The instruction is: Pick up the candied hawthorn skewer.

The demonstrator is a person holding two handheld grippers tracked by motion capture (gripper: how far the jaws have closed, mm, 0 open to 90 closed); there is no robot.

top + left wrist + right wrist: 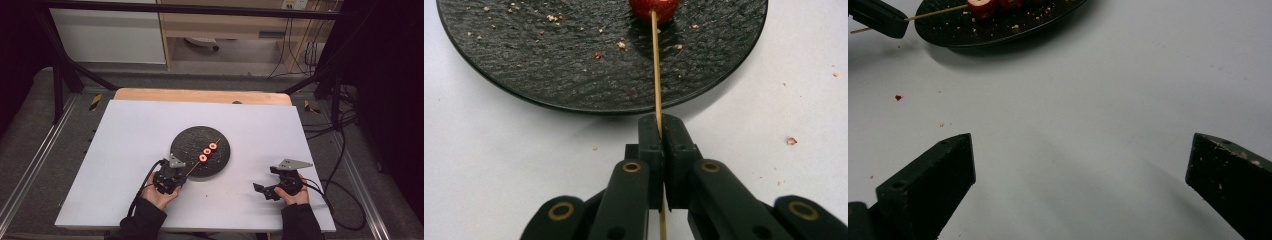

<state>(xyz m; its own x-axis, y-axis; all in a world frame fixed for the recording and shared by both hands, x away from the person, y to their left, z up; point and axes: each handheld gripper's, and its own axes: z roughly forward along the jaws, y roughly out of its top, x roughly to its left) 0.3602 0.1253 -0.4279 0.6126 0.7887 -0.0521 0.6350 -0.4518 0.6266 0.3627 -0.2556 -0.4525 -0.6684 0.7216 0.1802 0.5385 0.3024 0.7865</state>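
Note:
A thin wooden skewer (208, 151) threaded with three red fruit slices lies across a round black plate (192, 140) in the middle of the white table. My left gripper (183, 175) sits at the plate's near left edge, shut on the bare end of the skewer (656, 75). In the left gripper view the stick runs between its closed pads (663, 132) up to the nearest red slice (653, 7). My right gripper (265, 179) rests on the table to the right of the plate. It is open (1080, 165), with bare table between its jaws.
Crumbs are scattered on the plate (549, 60) and a few red bits lie on the white board (898, 97). A wooden strip (200, 95) borders the table's far edge. Cables trail off the right side (340, 200).

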